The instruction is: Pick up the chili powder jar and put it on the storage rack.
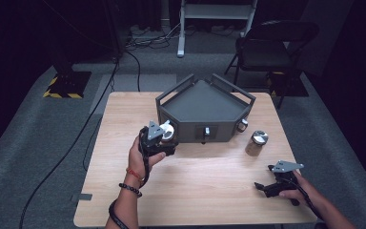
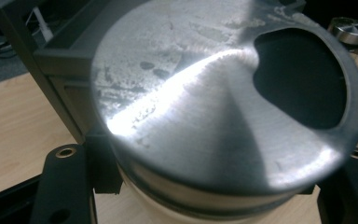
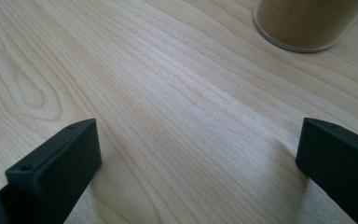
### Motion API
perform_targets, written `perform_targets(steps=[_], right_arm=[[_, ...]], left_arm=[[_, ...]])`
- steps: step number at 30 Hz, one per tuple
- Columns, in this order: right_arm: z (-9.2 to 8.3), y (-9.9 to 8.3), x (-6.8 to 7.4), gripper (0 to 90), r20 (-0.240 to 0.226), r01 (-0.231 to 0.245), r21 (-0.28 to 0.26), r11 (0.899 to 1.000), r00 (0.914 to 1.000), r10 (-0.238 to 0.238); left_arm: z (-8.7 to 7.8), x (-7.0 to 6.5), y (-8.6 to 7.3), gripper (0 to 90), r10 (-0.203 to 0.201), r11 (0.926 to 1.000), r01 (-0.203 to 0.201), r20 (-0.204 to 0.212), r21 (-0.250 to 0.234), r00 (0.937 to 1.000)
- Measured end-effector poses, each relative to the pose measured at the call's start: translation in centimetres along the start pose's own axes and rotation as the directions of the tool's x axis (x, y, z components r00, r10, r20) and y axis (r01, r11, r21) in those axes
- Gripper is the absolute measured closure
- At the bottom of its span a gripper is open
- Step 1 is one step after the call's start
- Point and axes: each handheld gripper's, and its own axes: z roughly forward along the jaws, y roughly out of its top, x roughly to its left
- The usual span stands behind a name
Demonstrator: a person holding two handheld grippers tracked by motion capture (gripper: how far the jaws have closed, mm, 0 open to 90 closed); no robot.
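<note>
Overhead, the wooden tabletop (image 1: 195, 186) carried a dark grey rack (image 1: 205, 112), a brown-filled jar (image 1: 256, 142) just right of it. The left gripper (image 1: 164, 136) had its fingers clamped round a metal-lidded jar (image 2: 223, 116) before the rack; the right gripper (image 3: 198, 158) rested, fingers apart.

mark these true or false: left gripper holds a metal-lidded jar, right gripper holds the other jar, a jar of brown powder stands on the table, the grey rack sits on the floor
1. The left gripper holds a metal-lidded jar. True.
2. The right gripper holds the other jar. False: its fingers are spread, nothing between them.
3. A jar of brown powder stands on the table. True.
4. The grey rack sits on the floor. False: it stands on the table.
</note>
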Motion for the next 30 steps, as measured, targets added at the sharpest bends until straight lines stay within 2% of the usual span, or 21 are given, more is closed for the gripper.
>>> perform_targets(steps=[12,26,30], right_arm=[[0.0,0.0,0.0,0.0,0.001,0.000,0.000,1.000,1.0000,0.000],[-0.1,-0.1,0.2,0.0,0.004,-0.004,0.000,1.000,1.0000,0.004],[-0.1,-0.1,0.1,0.0,0.003,-0.003,0.000,1.000,1.0000,0.003]], left_arm=[[1.1,-0.9,4.3,31.6,0.042,0.9989,-0.042,0.000,-0.022,0.9991],[2.5,-1.0,7.4,31.6,0.056,0.9980,-0.056,-0.013,-0.027,0.9983],[3.4,-1.0,8.5,31.6,0.055,0.9980,-0.055,-0.016,-0.031,0.9984]])
